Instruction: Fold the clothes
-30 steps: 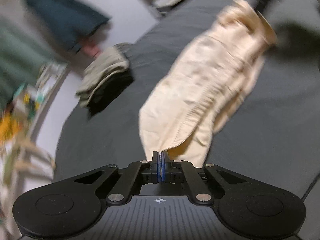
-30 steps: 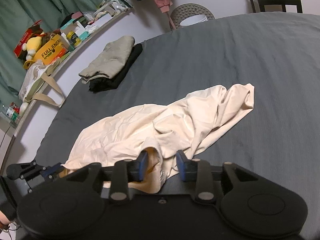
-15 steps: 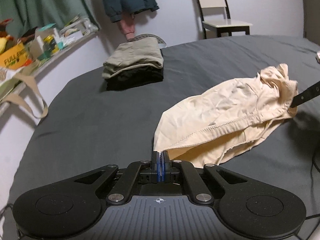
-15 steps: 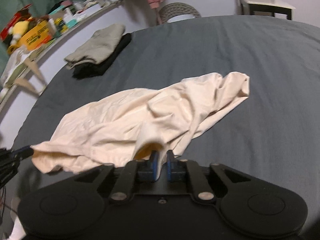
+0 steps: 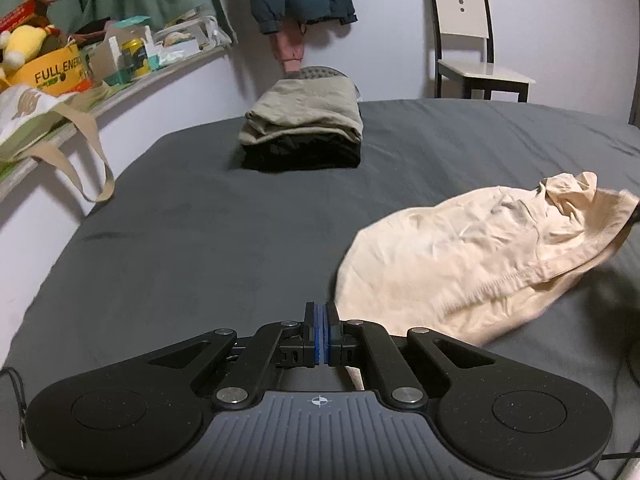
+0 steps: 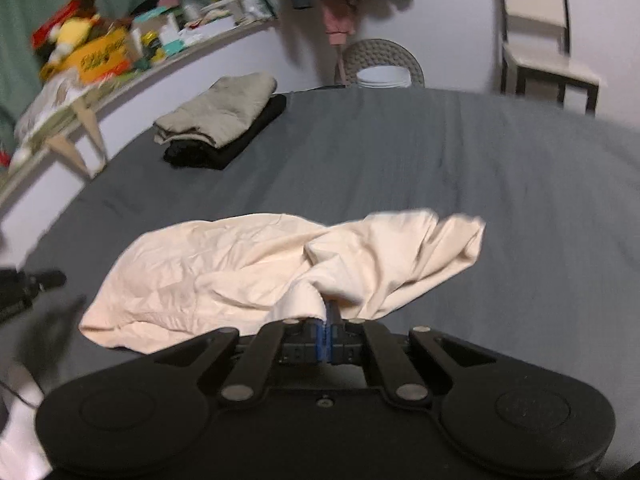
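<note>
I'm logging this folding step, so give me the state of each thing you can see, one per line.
Left gripper: shut, cream garment's edge beside and under its fingers, grip unclear.
Right gripper: shut on cream garment.
Cream garment: unfolded, crumpled, lying on the bed.
Olive garment: folded, on top of the black one.
Black garment: folded, bottom of stack.
Chair: upright, seat bare.

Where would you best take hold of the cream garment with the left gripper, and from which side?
Grip the loose corner of the garment, at the end away from the right gripper, which pinches its near edge. Come in low from the left over the bed: that corner lies flat and thin, jutting towards that side.
</note>
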A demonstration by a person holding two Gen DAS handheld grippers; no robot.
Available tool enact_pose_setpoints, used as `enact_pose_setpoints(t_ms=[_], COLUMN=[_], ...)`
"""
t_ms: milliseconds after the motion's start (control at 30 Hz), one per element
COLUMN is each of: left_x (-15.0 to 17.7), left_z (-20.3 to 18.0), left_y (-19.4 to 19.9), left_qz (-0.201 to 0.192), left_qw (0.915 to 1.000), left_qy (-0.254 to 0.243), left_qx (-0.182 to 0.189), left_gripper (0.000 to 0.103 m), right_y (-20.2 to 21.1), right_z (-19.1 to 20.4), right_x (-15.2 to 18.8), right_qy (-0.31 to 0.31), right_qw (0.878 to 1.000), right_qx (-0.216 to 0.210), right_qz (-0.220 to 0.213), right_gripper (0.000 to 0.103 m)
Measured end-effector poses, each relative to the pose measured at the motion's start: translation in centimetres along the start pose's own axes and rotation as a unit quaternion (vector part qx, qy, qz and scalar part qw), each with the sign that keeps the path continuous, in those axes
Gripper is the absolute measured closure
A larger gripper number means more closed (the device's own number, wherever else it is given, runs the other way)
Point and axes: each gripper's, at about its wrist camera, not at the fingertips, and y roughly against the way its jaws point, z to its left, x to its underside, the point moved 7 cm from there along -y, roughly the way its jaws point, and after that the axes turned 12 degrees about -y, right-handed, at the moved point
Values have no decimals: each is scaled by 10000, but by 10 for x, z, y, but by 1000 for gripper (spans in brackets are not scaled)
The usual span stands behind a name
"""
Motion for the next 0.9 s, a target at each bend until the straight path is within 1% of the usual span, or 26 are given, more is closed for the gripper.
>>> enact_pose_setpoints(t_ms=[67, 100, 133, 200, 233, 333, 367, 433, 500, 533, 567, 600, 633, 733, 800, 833, 867, 900], left_x=[-2, -2, -3, 0, 1, 12, 15, 17, 18, 18, 18, 18, 19, 20, 18, 17, 15, 15], left_z=[-8, -16, -23, -37, -43, -57, -59, -61, -64, -67, -69, -72, -74, -77, -79, -80, -81, -83], left_y=[-2, -2, -1, 1, 1, -6, -8, -10, -9, -8, -5, 0, 3, 4, 4, 2, 0, -2], left_qz=[39, 45, 0, -19, -6, 268, 345, 399, 334, 285, 215, 98, -5, 20, -62, -66, -58, -42], left_qw=[9993, 9982, 9968, 9919, 9879, 9724, 9678, 9630, 9583, 9553, 9525, 9499, 9467, 9402, 9358, 9321, 9277, 9226], left_qy=[-159, -331, -556, -1149, -1467, -2299, -2480, -2656, -2832, -2940, -3036, -3125, -3222, -3403, -3511, -3597, -3696, -3811], left_qx=[334, 497, 577, 539, 496, 288, 242, 210, 166, 128, 87, 29, -44, -127, -307, -428, -532, -600], left_gripper=[101, 101, 101, 101, 101, 90, 88, 86, 77, 58, 34, 27, 26, 26, 28, 38, 50, 55], right_y=[-1, -2, -4, -7, -9, -13, -14, -15, -16, -16, -17, -18, -18, -18, -17, -17, -16, -16], right_z=[-1, -2, -2, -3, -4, -6, -6, -7, -8, -9, -10, -11, -11, -10, -11, -11, -12, -13], right_x=[-2, 0, 1, 3, 5, 9, 9, 9, 10, 10, 10, 11, 11, 11, 11, 11, 11, 11], right_qy=[9, -21, -51, -111, -141, -231, -254, -284, -323, -350, -378, -404, -430, -443, -449, -462, -489, -517], right_qw=[10000, 9999, 9999, 9997, 9996, 9992, 9991, 9990, 9988, 9986, 9984, 9983, 9981, 9980, 9979, 9979, 9978, 9976], right_qx=[-36, -48, -59, -82, -94, -129, -141, -163, -178, -190, -204, -223, -244, -280, -293, -298, -302, -307], right_qz=[85, 112, 139, 192, 219, 299, 314, 313, 330, 346, 358, 365, 368, 362, 352, 349, 344, 340], right_gripper=[101, 101, 101, 101, 101, 100, 100, 100, 100, 100, 100, 100, 100, 100, 100, 100, 100, 100])
